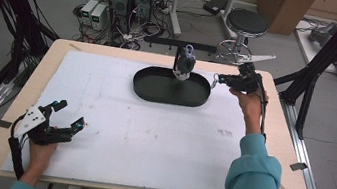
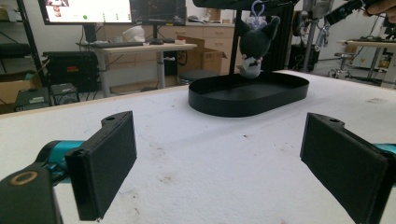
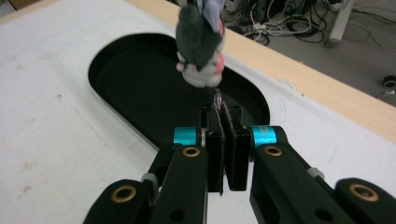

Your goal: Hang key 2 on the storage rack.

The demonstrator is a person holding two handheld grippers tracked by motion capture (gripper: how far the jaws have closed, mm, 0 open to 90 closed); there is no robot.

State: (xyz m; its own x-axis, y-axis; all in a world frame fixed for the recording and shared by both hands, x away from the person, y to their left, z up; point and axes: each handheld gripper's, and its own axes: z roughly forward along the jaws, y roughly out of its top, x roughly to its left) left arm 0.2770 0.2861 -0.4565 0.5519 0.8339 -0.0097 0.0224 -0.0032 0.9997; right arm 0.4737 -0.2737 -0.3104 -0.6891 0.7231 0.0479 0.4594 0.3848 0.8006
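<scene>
The right gripper [image 3: 225, 114] has its jaws pressed together on a small metal ring [image 3: 218, 99] that pokes out at their tips, and just beyond those tips a grey plush keychain toy [image 3: 200, 39] hangs from a black stand above the black oval tray [image 3: 121, 79]. The left gripper [image 2: 219, 158] rests low on the white table mat [image 2: 210, 168] with its jaws spread wide and nothing between them; the tray and the hanging toy lie well ahead of it.
</scene>
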